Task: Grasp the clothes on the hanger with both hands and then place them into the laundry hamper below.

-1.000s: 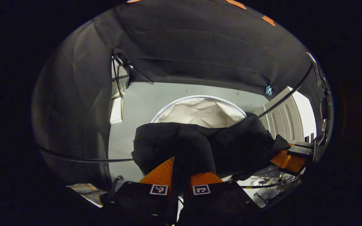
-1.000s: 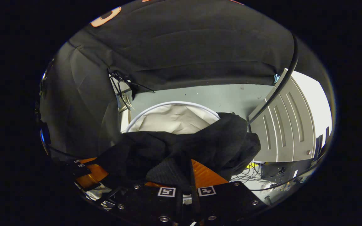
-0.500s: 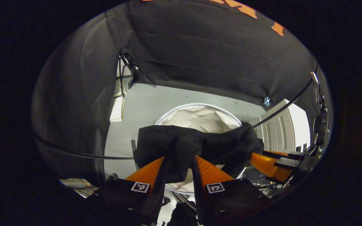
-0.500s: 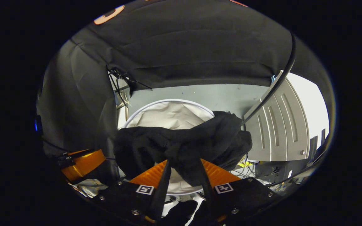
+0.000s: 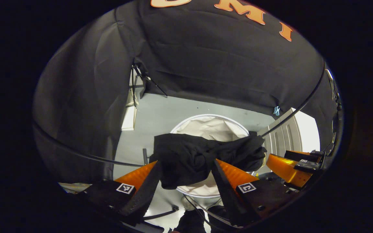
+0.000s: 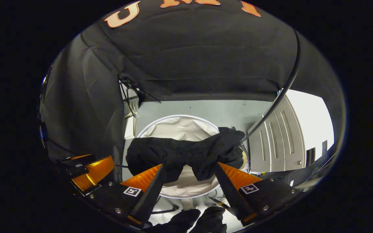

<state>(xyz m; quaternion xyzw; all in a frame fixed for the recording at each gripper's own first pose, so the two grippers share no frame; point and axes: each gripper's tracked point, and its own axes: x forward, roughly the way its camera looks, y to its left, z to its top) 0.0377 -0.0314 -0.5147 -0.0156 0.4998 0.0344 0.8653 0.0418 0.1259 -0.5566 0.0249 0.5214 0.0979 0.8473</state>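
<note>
In the left gripper view, we see our left gripper (image 5: 186, 168) spread wide, its fingers apart from the black garment (image 5: 202, 155), which lies draped across the white hamper (image 5: 186, 121) rim on the grey floor (image 5: 160, 113). The right gripper (image 5: 290, 163) shows at the right.

In the right gripper view, our right gripper (image 6: 189, 171) is spread too (nothing pinched); the garment (image 6: 186, 153) sags over the hamper (image 6: 160, 121), with the left gripper (image 6: 89, 168) at the left.
</note>
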